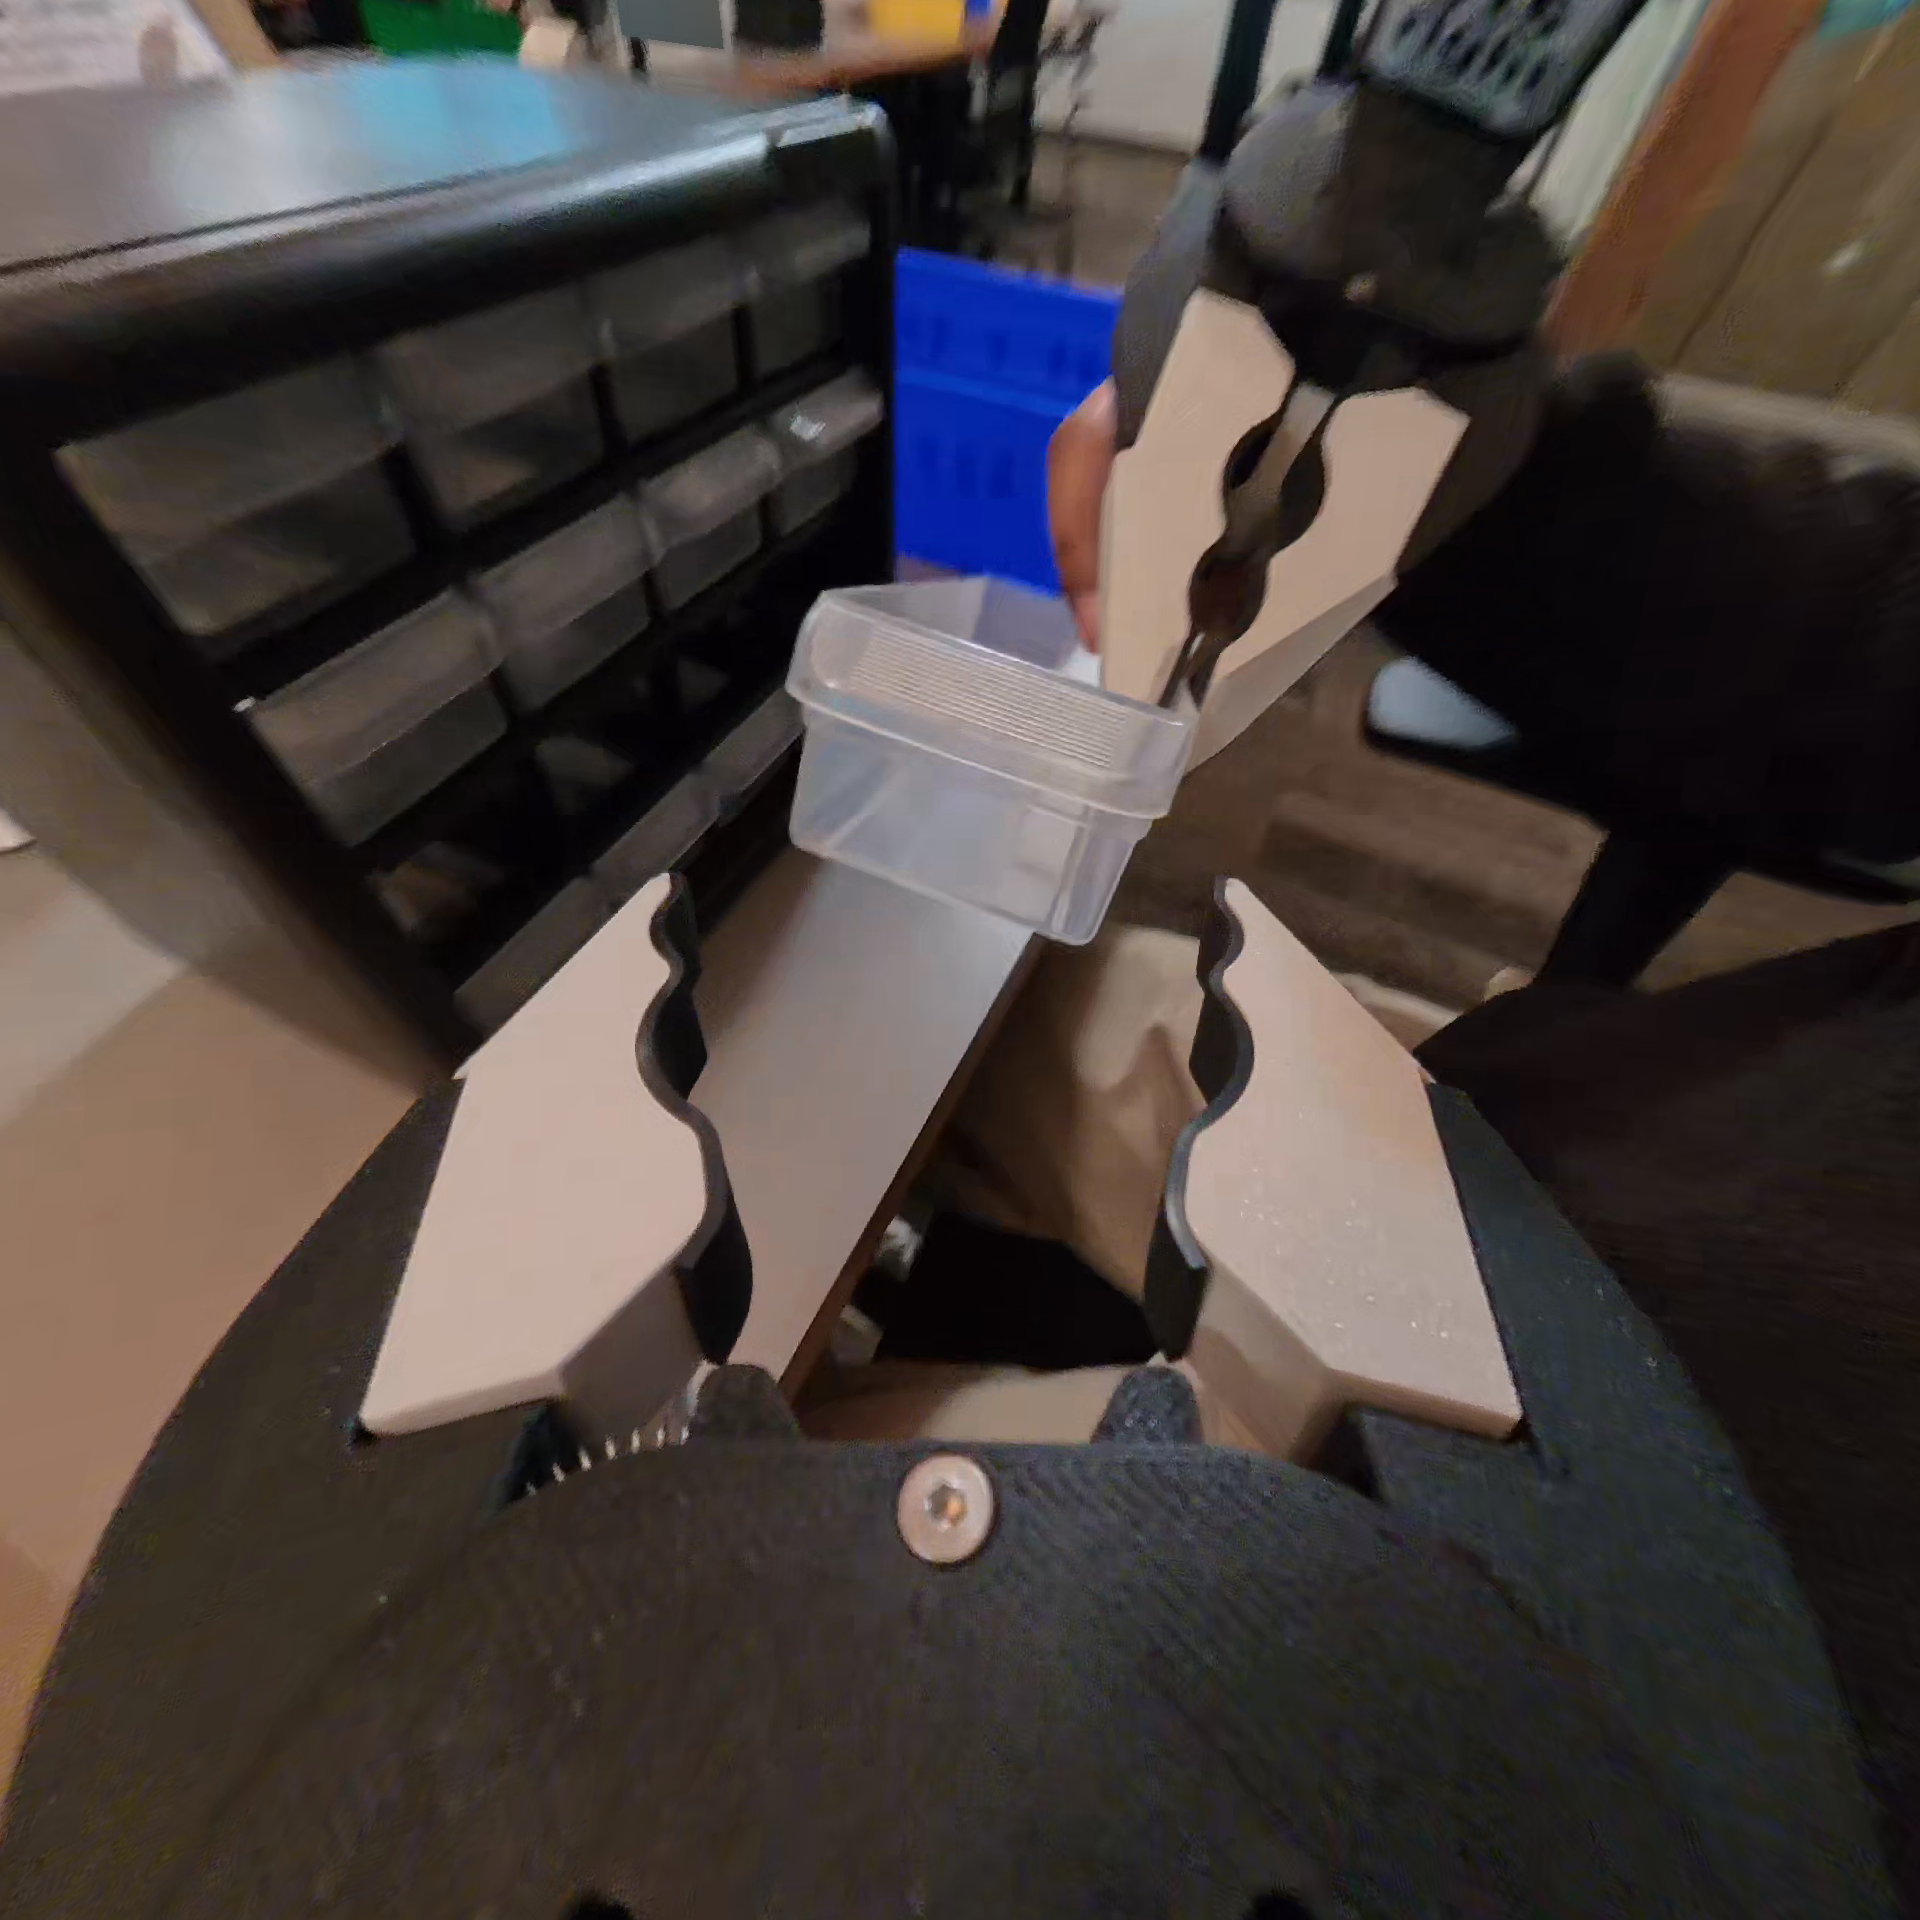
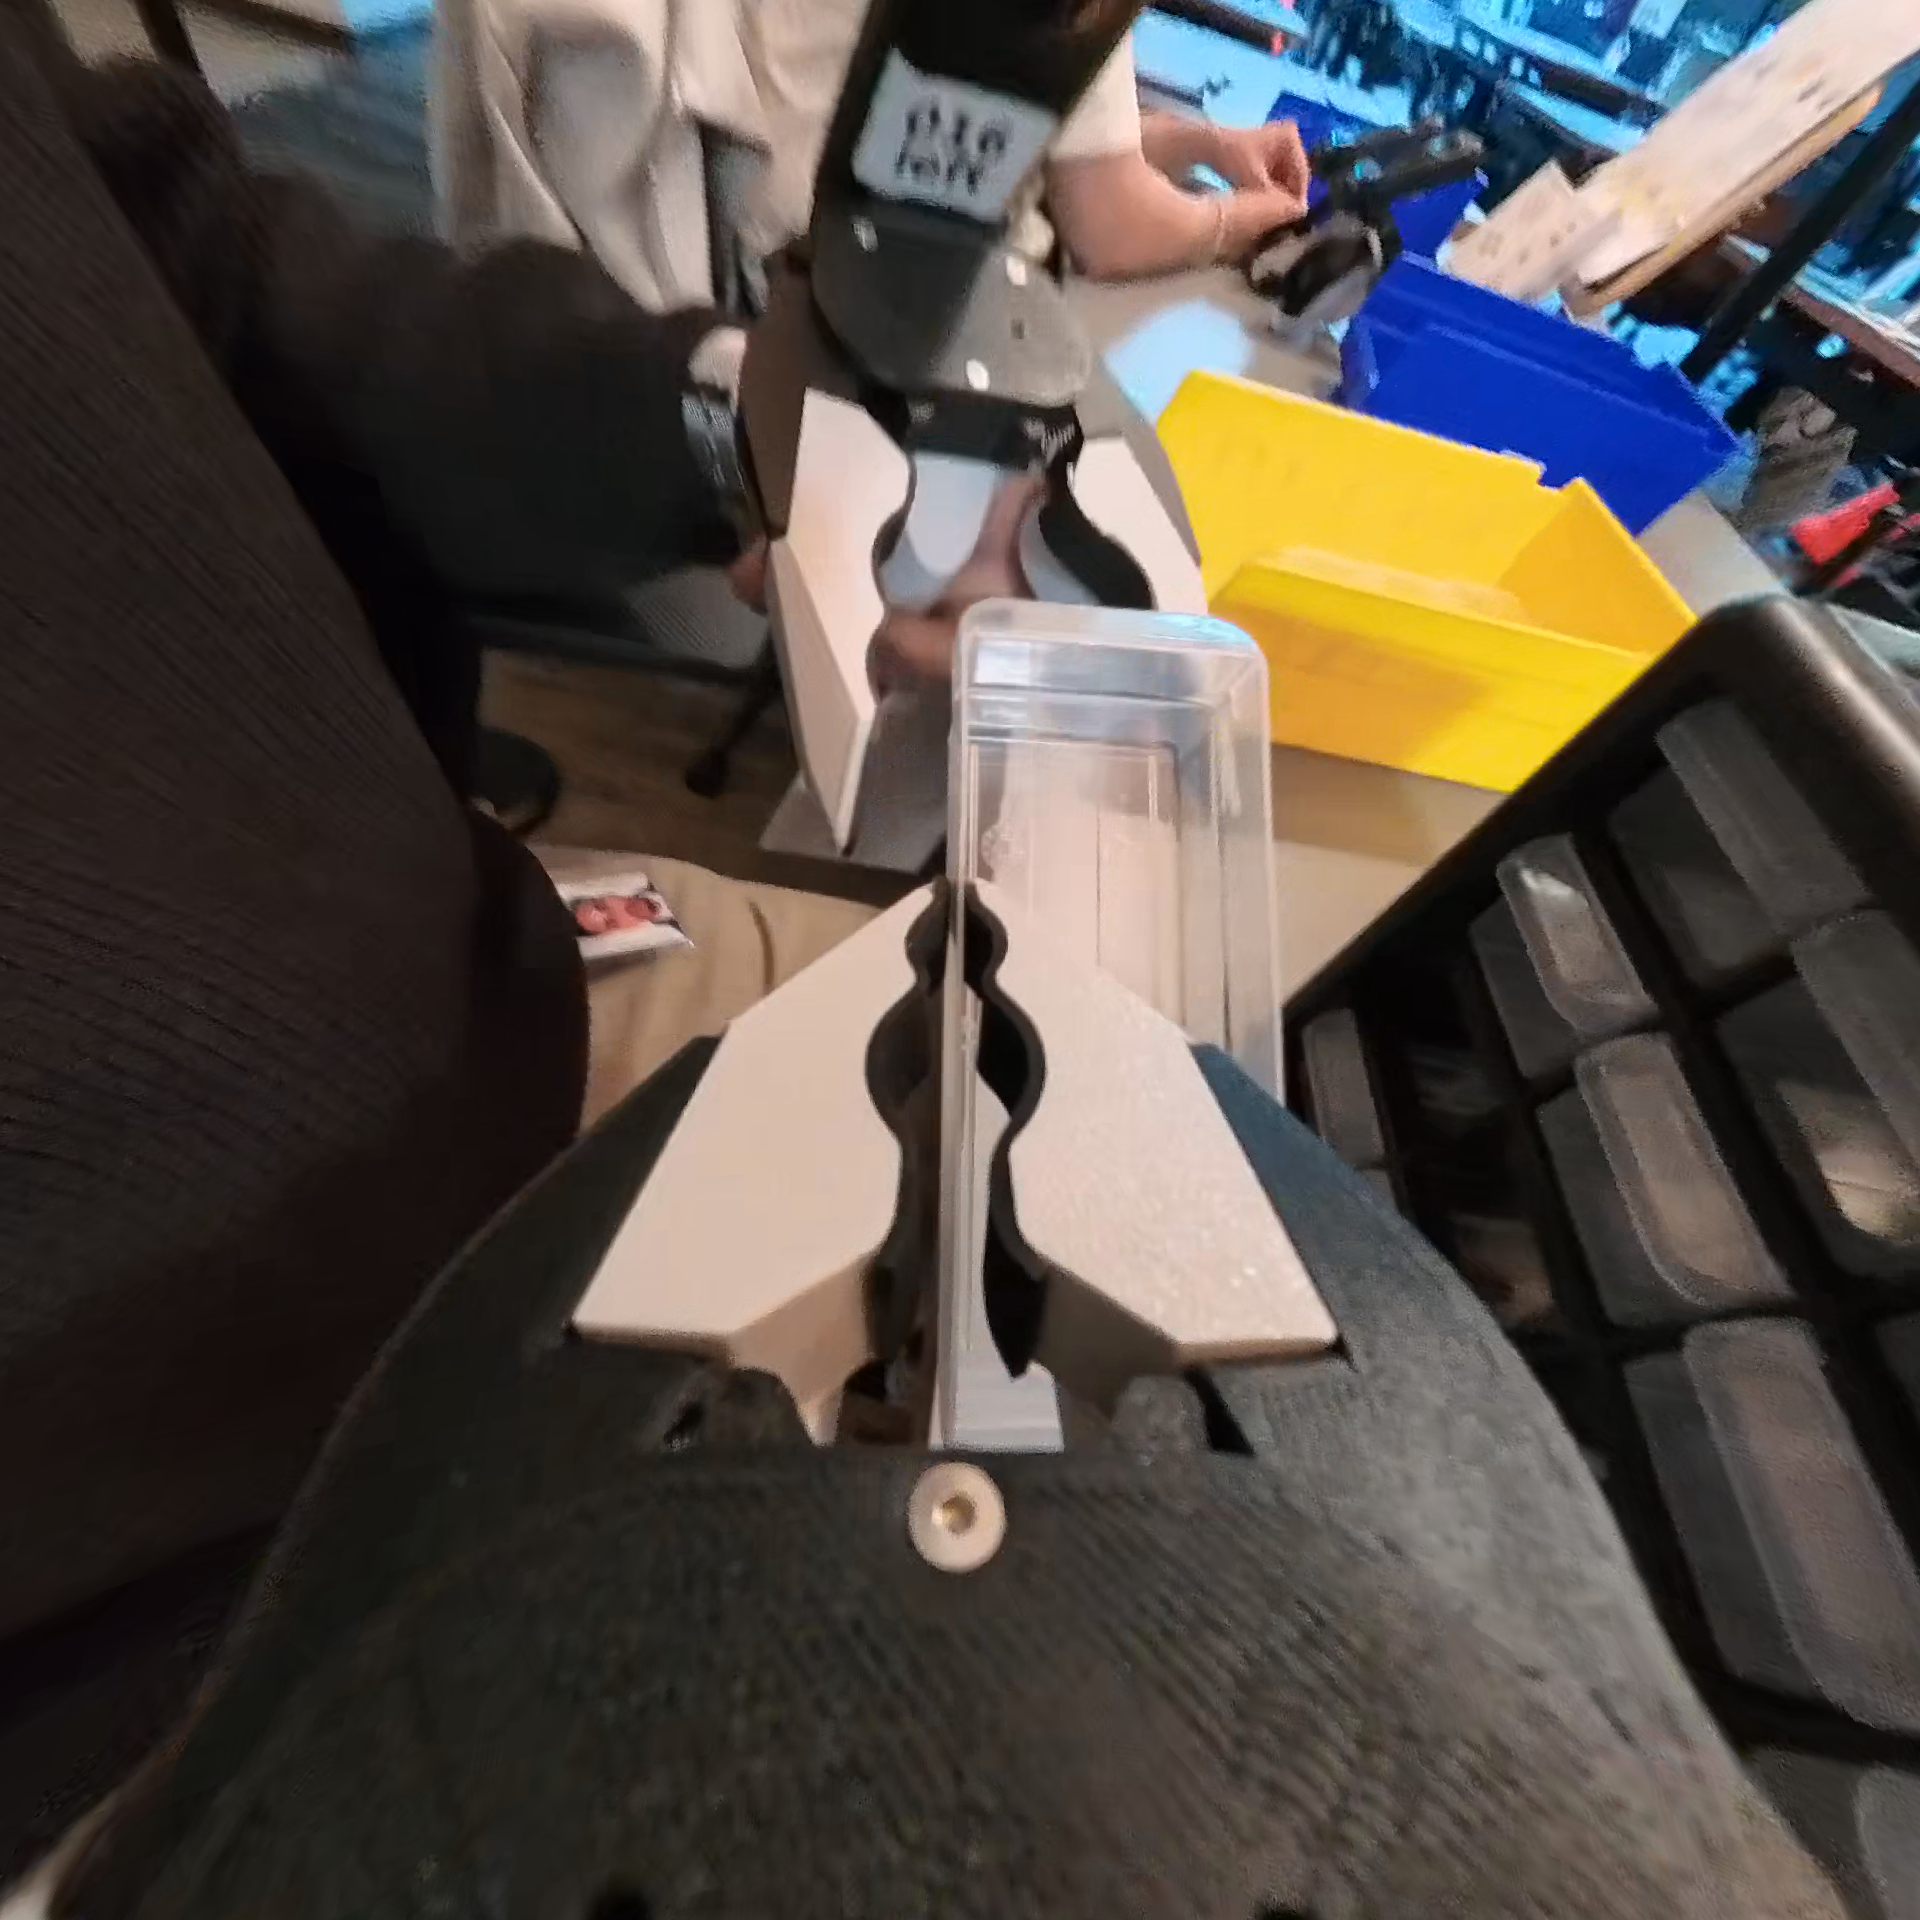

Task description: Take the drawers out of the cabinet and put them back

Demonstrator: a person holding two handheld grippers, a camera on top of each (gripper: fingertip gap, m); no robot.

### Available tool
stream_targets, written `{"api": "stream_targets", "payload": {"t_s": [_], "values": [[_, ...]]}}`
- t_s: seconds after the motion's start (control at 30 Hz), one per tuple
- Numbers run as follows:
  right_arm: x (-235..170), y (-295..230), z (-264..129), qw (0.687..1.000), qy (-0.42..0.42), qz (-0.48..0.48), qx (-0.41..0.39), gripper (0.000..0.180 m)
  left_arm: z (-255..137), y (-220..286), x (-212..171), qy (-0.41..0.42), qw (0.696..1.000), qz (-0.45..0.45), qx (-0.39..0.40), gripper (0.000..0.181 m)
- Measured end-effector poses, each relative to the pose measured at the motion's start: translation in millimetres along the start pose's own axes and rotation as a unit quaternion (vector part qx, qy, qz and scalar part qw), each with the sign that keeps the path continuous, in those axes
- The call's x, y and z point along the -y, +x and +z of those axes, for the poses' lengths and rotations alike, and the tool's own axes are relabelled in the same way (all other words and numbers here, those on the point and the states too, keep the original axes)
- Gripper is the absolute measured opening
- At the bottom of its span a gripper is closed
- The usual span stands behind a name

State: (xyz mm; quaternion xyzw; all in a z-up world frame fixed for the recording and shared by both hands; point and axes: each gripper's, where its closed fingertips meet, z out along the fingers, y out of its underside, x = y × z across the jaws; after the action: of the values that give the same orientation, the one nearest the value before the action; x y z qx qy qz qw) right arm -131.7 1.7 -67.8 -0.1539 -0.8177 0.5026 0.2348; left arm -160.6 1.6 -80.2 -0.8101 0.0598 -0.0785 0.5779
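Observation:
The black cabinet (image 1: 468,520) stands on the left of the left wrist view, with several smoky drawers in it and a few empty slots (image 1: 623,727) low down. It also shows in the right wrist view (image 2: 1662,1039). My right gripper (image 2: 948,899) is shut on the side wall of a clear plastic drawer (image 2: 1112,831) and holds it out in front of the cabinet. In the left wrist view that drawer (image 1: 966,790) hangs from the right gripper (image 1: 1184,675). My left gripper (image 1: 948,888) is open and empty, just short of the drawer.
A yellow bin (image 2: 1403,582) and a blue bin (image 2: 1507,374) stand beyond the cabinet; the blue bin (image 1: 987,416) also shows behind it. The table edge (image 1: 852,1091) runs under the drawer. Another person's hands (image 2: 1195,208) work at the back.

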Motion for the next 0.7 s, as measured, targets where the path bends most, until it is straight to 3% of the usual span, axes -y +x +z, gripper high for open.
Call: {"api": "stream_targets", "payload": {"t_s": [0.1, 0.2, 0.23, 0.43, 0.6, 0.7], "values": [[6.8, -4.2, -2.3, 0.999, 0.033, 0.016, 0.022, 0.001, 3.5, 13.2, 14.9, 0.063, 0.997, -0.019, -0.045, 0.096], [5.3, -7.8, -0.2, 0.998, 0.041, 0.028, 0.040, 0.001, 1.4, 14.9, 24.6, 0.113, 0.991, -0.033, -0.056, 0.080], [4.2, -8.5, 1.1, 0.998, 0.042, 0.032, 0.045, 0.001, 1.2, 14.4, 24.6, 0.119, 0.991, -0.032, -0.055, 0.068], [-1.6, -6.3, 6.2, 0.993, 0.049, 0.085, 0.062, 0.000, 2.3, 6.6, 21.4, 0.131, 0.991, -0.004, -0.019, 0.065], [-7.9, 7.5, 5.6, 0.992, 0.024, 0.123, 0.015, 0.039, 2.0, 1.8, 27.6, 0.126, 0.990, 0.041, 0.039, 0.064], [4.1, 13.7, -0.1, 0.984, 0.056, 0.169, 0.015, 0.039, 2.4, 1.8, 31.4, 0.116, 0.988, 0.077, 0.073, 0.064]]}}
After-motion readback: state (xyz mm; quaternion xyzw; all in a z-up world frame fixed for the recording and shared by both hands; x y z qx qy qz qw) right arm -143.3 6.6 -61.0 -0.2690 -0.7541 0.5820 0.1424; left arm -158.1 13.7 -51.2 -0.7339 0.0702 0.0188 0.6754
